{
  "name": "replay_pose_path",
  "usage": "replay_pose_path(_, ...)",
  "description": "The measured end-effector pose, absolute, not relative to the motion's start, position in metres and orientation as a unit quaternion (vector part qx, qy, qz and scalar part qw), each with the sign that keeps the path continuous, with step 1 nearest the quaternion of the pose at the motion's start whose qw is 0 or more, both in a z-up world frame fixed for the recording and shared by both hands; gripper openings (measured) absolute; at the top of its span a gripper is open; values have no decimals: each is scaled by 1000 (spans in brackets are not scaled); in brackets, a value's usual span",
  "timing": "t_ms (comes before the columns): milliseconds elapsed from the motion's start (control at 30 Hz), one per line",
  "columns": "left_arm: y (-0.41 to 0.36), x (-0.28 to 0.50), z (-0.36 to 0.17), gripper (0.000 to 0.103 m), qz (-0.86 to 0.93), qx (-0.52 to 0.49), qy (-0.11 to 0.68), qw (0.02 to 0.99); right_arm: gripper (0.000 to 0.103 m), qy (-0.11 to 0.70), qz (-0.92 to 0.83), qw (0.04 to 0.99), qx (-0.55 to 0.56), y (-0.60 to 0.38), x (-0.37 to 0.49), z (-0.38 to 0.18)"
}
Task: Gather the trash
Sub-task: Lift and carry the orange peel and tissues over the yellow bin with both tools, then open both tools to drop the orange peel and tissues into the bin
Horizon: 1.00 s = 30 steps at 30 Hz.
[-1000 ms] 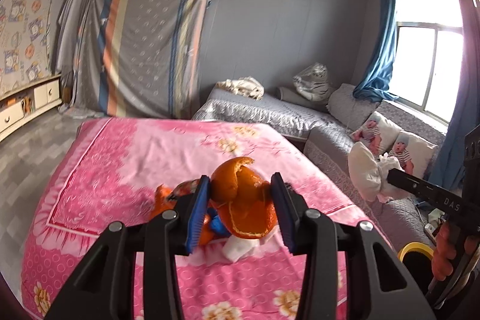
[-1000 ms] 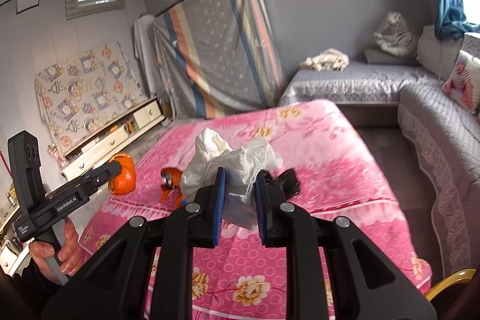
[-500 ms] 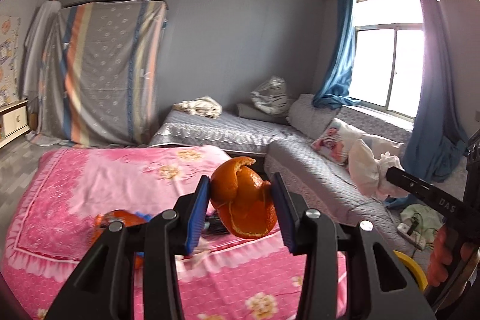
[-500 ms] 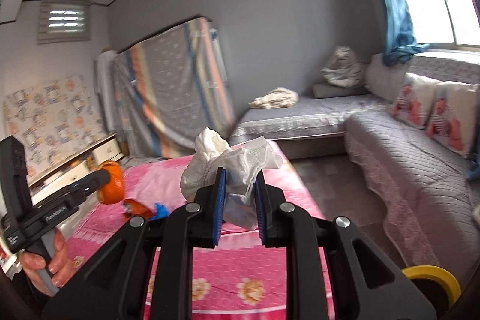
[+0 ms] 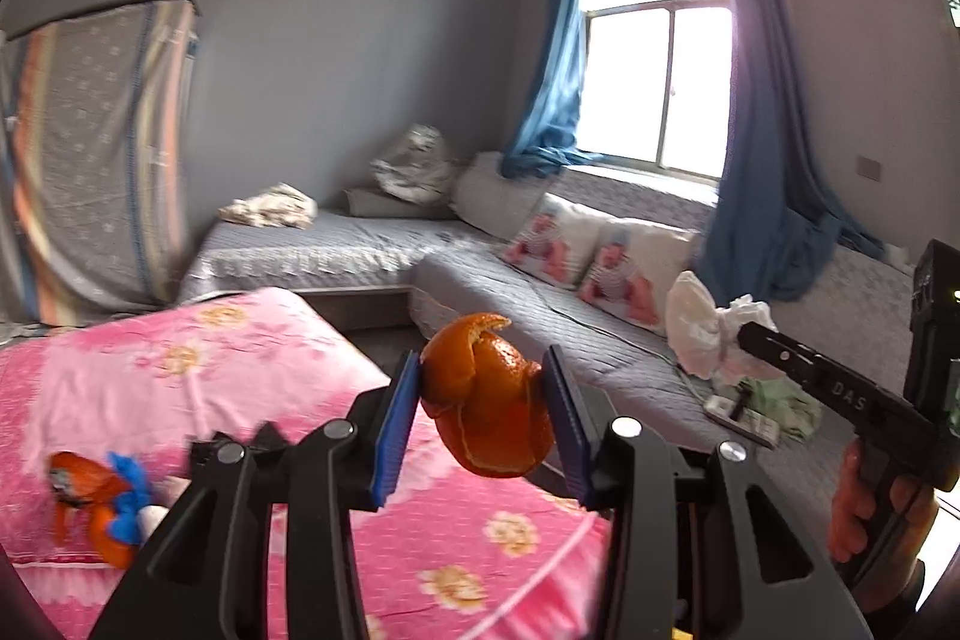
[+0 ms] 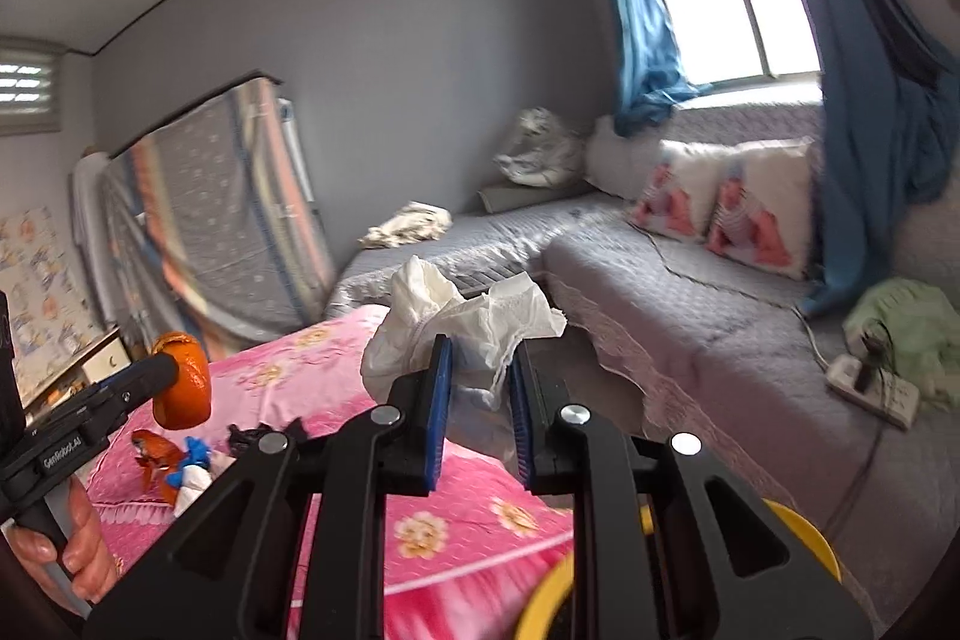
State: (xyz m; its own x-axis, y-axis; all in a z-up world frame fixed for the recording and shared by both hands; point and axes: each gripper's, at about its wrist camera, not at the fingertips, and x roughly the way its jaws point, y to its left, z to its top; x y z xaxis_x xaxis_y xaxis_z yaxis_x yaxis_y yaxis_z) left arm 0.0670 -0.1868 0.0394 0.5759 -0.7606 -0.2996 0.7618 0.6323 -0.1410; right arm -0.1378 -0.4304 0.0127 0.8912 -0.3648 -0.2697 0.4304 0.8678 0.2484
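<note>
My left gripper (image 5: 483, 400) is shut on an orange peel (image 5: 483, 409) and holds it in the air past the right edge of the pink bed (image 5: 180, 376). My right gripper (image 6: 478, 376) is shut on a crumpled white tissue (image 6: 456, 322), also in the air; it shows in the left wrist view (image 5: 711, 334). The peel shows in the right wrist view (image 6: 183, 382). More trash lies on the bed: orange peel and blue and white scraps (image 5: 102, 496), also in the right wrist view (image 6: 174, 463). A yellow bin rim (image 6: 804, 532) shows below the right gripper.
A grey L-shaped couch (image 5: 540, 292) with printed pillows (image 5: 600, 262) runs under the window with blue curtains. A power strip (image 6: 873, 391) and a green cloth (image 6: 906, 334) lie on the couch. A covered mattress (image 5: 90, 148) leans on the far wall.
Both grippers have swung right, away from the bed toward the couch and window, each still holding its item. The yellow bin rim has come further into the right wrist view.
</note>
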Motion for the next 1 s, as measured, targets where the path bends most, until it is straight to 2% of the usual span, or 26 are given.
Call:
replay_pose_path(433, -277, 41, -12, 40, -524, 32, 223, 821, 18, 133, -311, 923, 184, -482, -185, -23)
replay_pose_path(1000, -346, 9, -67, 40, -576, 90, 294, 757, 18, 187, -377, 871, 254, -529, -219, -77)
